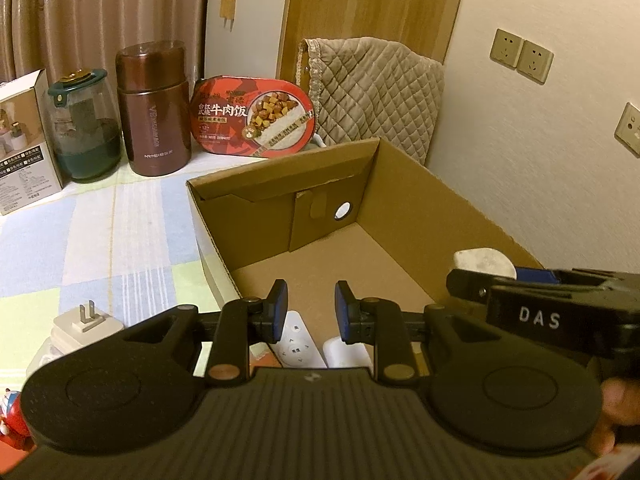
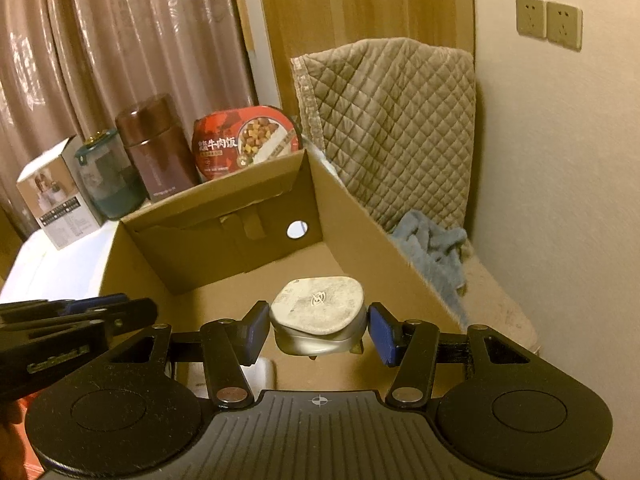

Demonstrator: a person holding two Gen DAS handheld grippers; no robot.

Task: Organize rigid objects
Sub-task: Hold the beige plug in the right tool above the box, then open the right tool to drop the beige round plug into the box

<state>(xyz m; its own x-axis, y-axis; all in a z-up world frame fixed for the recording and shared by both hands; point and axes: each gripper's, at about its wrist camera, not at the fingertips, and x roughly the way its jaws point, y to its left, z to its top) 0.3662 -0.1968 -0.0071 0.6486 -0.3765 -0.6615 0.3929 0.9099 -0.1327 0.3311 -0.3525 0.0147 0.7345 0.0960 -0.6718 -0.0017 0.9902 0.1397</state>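
Note:
An open cardboard box [image 1: 404,196] [image 2: 224,200] stands on the table. My right gripper [image 2: 318,330] is shut on a white-and-grey charger block [image 2: 320,312] and holds it over the box's near right corner; the block's top also shows in the left wrist view [image 1: 482,262]. My left gripper [image 1: 310,314] is open and empty above the box's near edge. Below it lie a white remote control [image 1: 298,346] and another white object [image 1: 346,354]. A white plug adapter [image 1: 86,320] lies on the table to the left.
Behind the box stand a red instant-rice bowl [image 1: 252,118], a brown thermos [image 1: 154,108], a glass jar [image 1: 82,128] and a small carton [image 1: 24,136]. A quilted-cover chair [image 2: 388,128] with a blue cloth [image 2: 434,248] is at right. A red toy [image 1: 12,420] sits at lower left.

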